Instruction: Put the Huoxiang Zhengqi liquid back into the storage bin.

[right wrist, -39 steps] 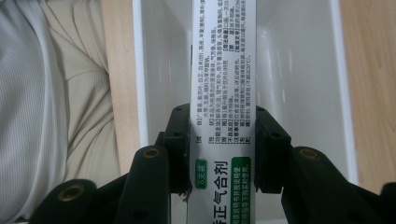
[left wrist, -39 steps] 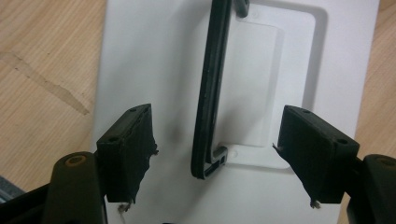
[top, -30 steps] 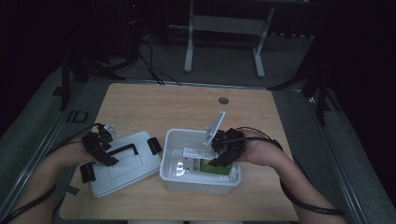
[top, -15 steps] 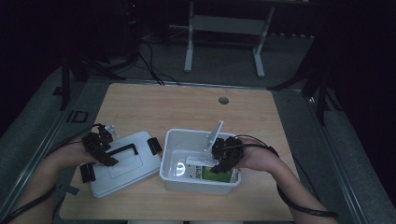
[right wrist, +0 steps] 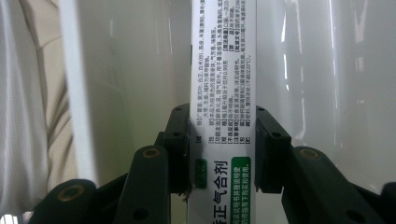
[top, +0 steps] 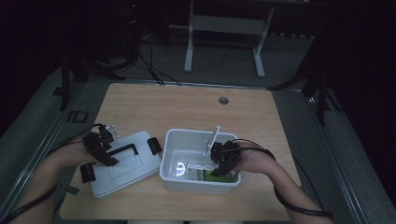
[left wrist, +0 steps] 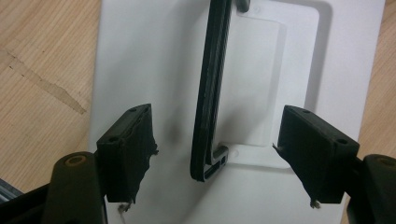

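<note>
My right gripper (right wrist: 223,154) is clamped on a white-and-green box (right wrist: 223,93) down inside the open tub (top: 187,140) — my left gripper (left wrist: 217,149) hangs spread above the lid (left wrist: 140,56), straddling its black handle (left wrist: 212,93).

A lid (top: 123,163) is lying on the table (top: 187,102), just left of an open bin (top: 198,179) holding a carton (top: 198,164).

Both forearms extended forward, grippers pointing down.
Left gripper (top: 99,148) jaws spread apart; right gripper (top: 223,158) jaws clamped.
</note>
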